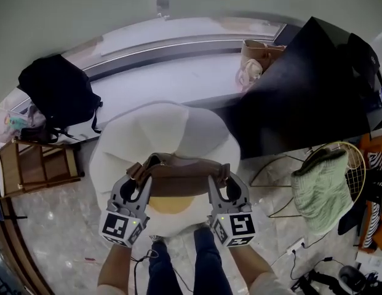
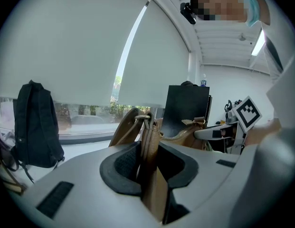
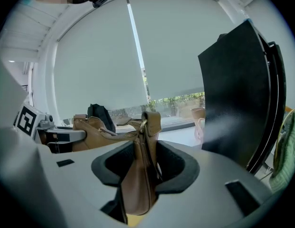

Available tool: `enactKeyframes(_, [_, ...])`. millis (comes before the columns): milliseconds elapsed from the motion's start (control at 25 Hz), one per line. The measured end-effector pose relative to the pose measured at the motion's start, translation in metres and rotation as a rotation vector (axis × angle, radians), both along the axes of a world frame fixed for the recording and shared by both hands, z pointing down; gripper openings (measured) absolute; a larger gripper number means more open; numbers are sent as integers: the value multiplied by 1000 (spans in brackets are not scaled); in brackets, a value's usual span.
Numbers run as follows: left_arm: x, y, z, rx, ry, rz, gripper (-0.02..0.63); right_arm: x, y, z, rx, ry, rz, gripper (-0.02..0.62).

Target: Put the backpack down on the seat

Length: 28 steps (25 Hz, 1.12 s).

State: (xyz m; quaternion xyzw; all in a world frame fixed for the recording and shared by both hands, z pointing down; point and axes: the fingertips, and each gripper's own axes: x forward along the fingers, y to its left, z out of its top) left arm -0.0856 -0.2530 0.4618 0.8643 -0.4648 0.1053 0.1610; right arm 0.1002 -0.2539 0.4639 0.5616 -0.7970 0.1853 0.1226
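The tan leather backpack [image 1: 178, 182] hangs stretched between the two grippers, over the 6 o'clock part of the round white seat [image 1: 166, 134] as the head view shows it. Whether its underside already touches the seat cannot be told.

The left gripper [image 1: 140, 182] has its fingers [image 2: 119, 167] clenched on the strap end at the backpack's 9 o'clock side. In the left gripper view the folded leather and its metal ring stand upright between the dark pads, squeezed from both sides. The right gripper [image 1: 219, 180] grasps the 3 o'clock end the same way. In the right gripper view its fingers [image 3: 109, 166] pinch a thicker fold of leather, and the zipped top of the backpack runs off toward 9 o'clock.

Beyond the seat a black backpack [image 1: 55, 91] leans on the window ledge [image 1: 178, 72] at 10 o'clock. A black panel [image 1: 301, 97] stands at 2 o'clock.
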Motion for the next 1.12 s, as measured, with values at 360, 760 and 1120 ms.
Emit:
enactKeyframes(360, [0, -15, 72, -45, 7, -19, 106, 1, -18, 71, -48, 17, 5, 170])
enactKeyframes(760, [0, -14, 129, -77, 11, -42, 105, -1, -21, 127, -76, 35, -29, 170])
enactKeyframes(1120, [-3, -20, 181, -97, -16, -39, 106, -4, -24, 181, -92, 37, -62, 170])
